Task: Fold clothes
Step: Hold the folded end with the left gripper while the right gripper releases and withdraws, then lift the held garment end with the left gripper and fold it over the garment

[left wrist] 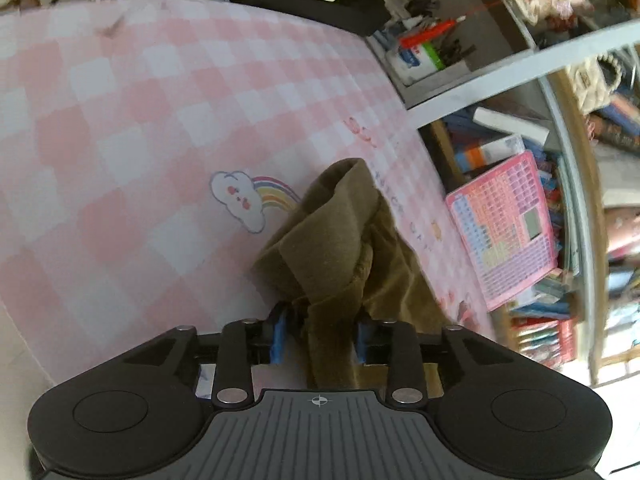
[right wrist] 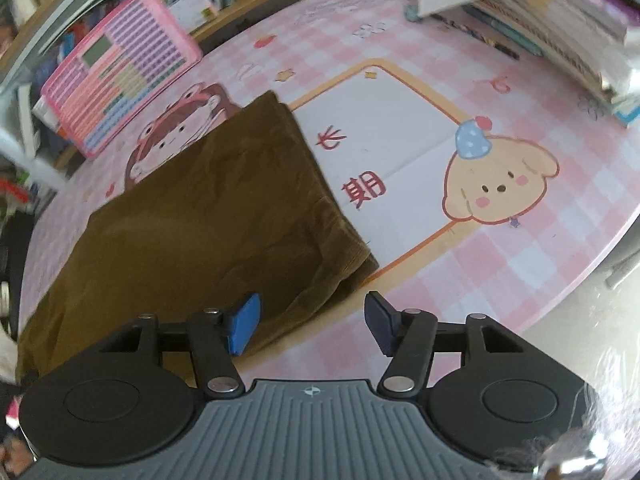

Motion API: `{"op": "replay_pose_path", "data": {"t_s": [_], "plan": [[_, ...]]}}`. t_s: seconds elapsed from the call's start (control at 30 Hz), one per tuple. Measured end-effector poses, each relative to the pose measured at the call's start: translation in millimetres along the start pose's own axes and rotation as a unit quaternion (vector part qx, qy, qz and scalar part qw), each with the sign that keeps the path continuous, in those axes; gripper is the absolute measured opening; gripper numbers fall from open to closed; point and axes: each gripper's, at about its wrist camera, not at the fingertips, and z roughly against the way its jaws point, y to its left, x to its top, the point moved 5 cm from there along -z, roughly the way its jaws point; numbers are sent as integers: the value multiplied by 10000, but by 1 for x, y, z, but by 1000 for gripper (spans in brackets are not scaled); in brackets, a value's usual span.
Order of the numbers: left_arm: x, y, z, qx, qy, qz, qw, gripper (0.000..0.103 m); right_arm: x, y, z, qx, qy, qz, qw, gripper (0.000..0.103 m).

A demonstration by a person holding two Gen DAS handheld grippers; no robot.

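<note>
An olive-brown garment (right wrist: 208,208) lies partly folded on the pink checked table mat (right wrist: 520,264). In the left wrist view my left gripper (left wrist: 320,338) is shut on a bunched end of the same garment (left wrist: 340,240) and holds it lifted above the mat (left wrist: 120,140). In the right wrist view my right gripper (right wrist: 312,322) is open and empty, just above the garment's near right corner. Its left blue pad (right wrist: 244,324) hangs over the cloth edge; its right pad (right wrist: 380,322) is over bare mat.
A pink keyboard-like toy board (right wrist: 120,68) leans at the mat's far left edge, also in the left wrist view (left wrist: 508,224). Stacked books (right wrist: 552,20) sit at the far right. Cluttered shelves (left wrist: 520,80) stand beyond the table. The mat's right edge (right wrist: 592,264) drops off.
</note>
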Motion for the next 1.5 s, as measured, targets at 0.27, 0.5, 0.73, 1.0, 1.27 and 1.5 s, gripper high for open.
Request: {"op": "replay_pose_path", "data": {"t_s": [0.27, 0.5, 0.73, 1.0, 1.27, 1.5], "plan": [[-2, -2, -16, -222, -127, 168, 9995, 21, 18, 76, 18, 421, -398, 1083, 9924, 52], [-4, 6, -14, -414, -99, 177, 9989, 21, 62, 190, -38, 1032, -491, 2363, 9649, 45], [-1, 5, -17, -463, 8, 122, 9989, 22, 85, 274, -121, 976, -32, 3177, 9432, 36], [0, 7, -18, -568, 74, 35, 9984, 22, 68, 297, -168, 710, 861, 4331, 8944, 13], [1, 8, -19, -582, 123, -28, 9982, 18, 68, 291, -178, 543, 146, 3802, 9232, 5], [2, 9, -21, -636, 158, 56, 9978, 21, 62, 290, -152, 315, -623, 3743, 9247, 35]]}}
